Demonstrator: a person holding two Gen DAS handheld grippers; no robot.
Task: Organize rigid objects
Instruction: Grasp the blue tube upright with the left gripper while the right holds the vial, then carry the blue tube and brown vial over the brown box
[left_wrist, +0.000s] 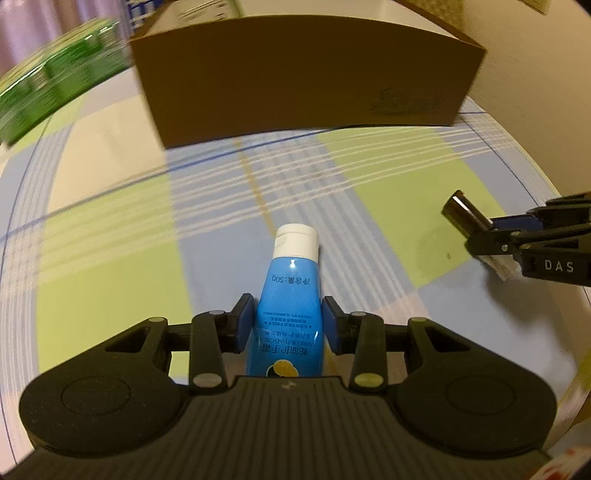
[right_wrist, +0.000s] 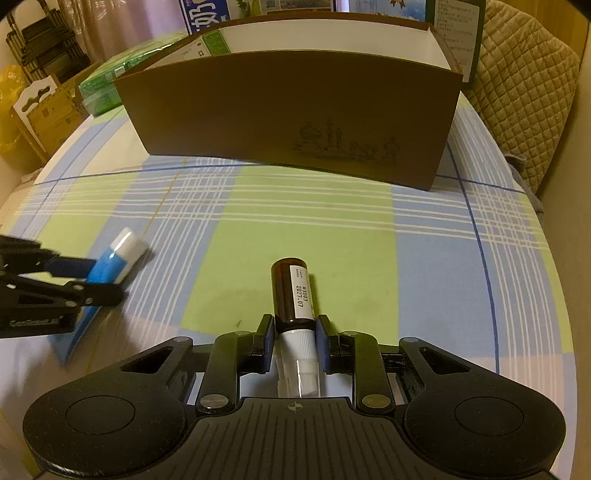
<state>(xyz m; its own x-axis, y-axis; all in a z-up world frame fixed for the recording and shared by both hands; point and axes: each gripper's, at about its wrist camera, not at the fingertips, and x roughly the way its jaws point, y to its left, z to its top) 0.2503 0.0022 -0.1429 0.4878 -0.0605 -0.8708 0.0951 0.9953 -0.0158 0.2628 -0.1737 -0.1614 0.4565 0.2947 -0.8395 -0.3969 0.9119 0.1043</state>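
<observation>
A blue tube (left_wrist: 291, 273) with a white flip cap lies between the pads of my left gripper (left_wrist: 288, 312), which press on its sides, cap pointing away. In the right wrist view the same blue tube (right_wrist: 114, 258) is tilted in the left gripper (right_wrist: 94, 284) at the left edge. My right gripper (right_wrist: 294, 332) is shut on the white cap end of a small brown bottle (right_wrist: 290, 291) with a white label. The bottle's base points toward the box. From the left wrist view the brown bottle (left_wrist: 463, 212) sticks out of the right gripper (left_wrist: 484, 236) at the far right.
A brown cardboard box (right_wrist: 277, 110) with a white inside stands open-topped across the back of the plaid cloth (right_wrist: 303, 229). Green packages (right_wrist: 110, 81) lie to its left. A quilted chair back (right_wrist: 524, 85) is at the right, and shelves and cartons are at the far left.
</observation>
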